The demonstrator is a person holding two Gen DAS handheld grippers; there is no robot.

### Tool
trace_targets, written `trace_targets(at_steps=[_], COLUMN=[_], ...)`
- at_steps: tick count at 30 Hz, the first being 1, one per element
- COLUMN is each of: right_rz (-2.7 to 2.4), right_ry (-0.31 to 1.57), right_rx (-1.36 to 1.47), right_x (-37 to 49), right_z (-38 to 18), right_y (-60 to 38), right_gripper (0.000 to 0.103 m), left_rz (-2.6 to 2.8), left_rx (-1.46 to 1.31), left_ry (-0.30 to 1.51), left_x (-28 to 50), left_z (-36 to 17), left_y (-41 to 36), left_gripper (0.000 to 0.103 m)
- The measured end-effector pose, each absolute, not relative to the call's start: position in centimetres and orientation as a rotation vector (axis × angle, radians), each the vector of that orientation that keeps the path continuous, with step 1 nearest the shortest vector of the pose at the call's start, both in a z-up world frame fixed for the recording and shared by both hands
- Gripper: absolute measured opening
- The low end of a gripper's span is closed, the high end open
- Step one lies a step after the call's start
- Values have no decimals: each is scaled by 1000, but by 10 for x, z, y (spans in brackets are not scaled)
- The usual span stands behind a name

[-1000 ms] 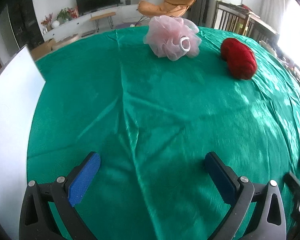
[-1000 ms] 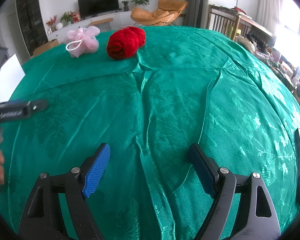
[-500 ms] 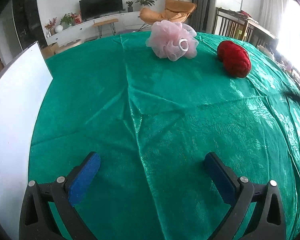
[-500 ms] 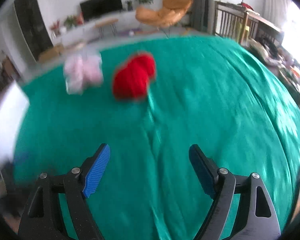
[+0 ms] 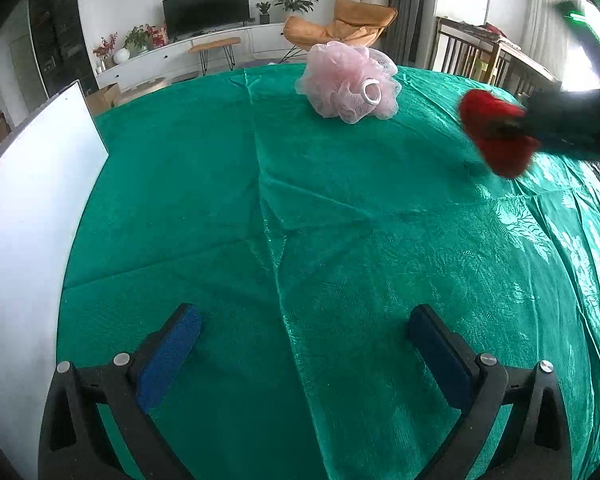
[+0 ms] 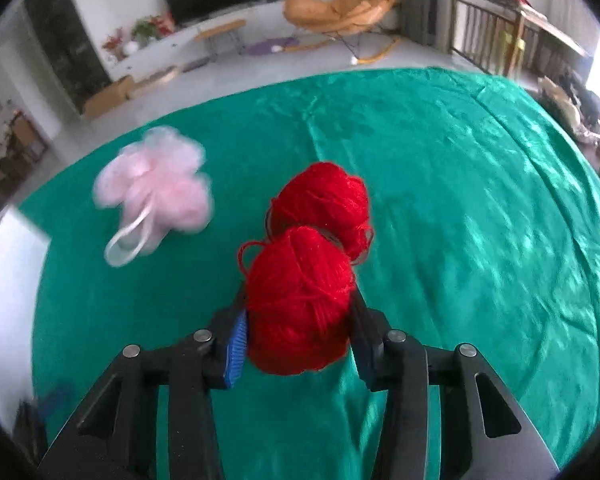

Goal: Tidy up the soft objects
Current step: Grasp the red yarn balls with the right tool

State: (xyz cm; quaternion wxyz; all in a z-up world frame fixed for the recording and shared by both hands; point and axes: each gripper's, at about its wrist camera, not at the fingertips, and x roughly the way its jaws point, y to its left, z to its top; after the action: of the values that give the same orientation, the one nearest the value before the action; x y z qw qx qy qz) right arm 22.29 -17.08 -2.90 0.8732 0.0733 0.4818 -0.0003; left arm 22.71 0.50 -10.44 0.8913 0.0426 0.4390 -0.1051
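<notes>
Left wrist view. Worktop under a shiny emerald-green patterned cloth (image 5: 340, 208), creased down the middle. Left tool (image 5: 305, 332): black frame, blue pads, fingers spread wide, nothing between them, only bare cloth below. Pale pink mesh bath pouf with a white cord loop (image 5: 350, 82): resting on the cloth near the worktop's far edge, well apart from the left tool. Red skein of yarn (image 5: 496, 132): at the right of the pouf, clear of it, blurred, with the dark blurred body of the right tool (image 5: 512, 128) against it; whether it touches the cloth cannot be told here. Flat white board (image 5: 24, 216): along the worktop's left edge, left of the pouf.

Right wrist view. Right tool (image 6: 298, 316): its fingers have just been closing and now pinch the near lobe of the red yarn, blue pad on the left side, black finger on the right. Red yarn (image 6: 300, 300): two rounded lobes, the far lobe reaching beyond the fingertips over the cloth (image 6: 460, 240). Pink pouf (image 6: 156, 192): blurred, on the cloth to the left of the yarn, apart from it, cord loop toward the camera. White board (image 6: 4, 280): at the left edge, beyond the pouf.
</notes>
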Motion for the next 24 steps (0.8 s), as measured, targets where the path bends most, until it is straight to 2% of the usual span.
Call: trace_targets(at_steps=[5,9,11,12,16,19,24], right_rz=[40,-6,-22,-28,-30,-20,-5], right_ry=[970,952,931,912,906,900,910], right_rx=[65,-46,-77,-76,19,38,16], right_x=[112,58,51,49,48,47,49], right_z=[-9,-39,-52,-56,-67,-67,-68], right_y=[-158,-137,-131,-131,-142,-146,-140], right_gripper=[47,51,63,65,64,64,73], left_rz=[-217,-213,-214,-216,-197,-136,-248], left_rx=[88,87,88,88,81,77,13], left_ry=[911,911,912,912,928,1022,913], left_x=[227,227,227,227,228,241,282], left_z=[-104,-104,-105,-105,-104,-95,-53], left_y=[5,6,6,6,5,-2,-26], left_gripper=[103,103,103,103,103,103,103])
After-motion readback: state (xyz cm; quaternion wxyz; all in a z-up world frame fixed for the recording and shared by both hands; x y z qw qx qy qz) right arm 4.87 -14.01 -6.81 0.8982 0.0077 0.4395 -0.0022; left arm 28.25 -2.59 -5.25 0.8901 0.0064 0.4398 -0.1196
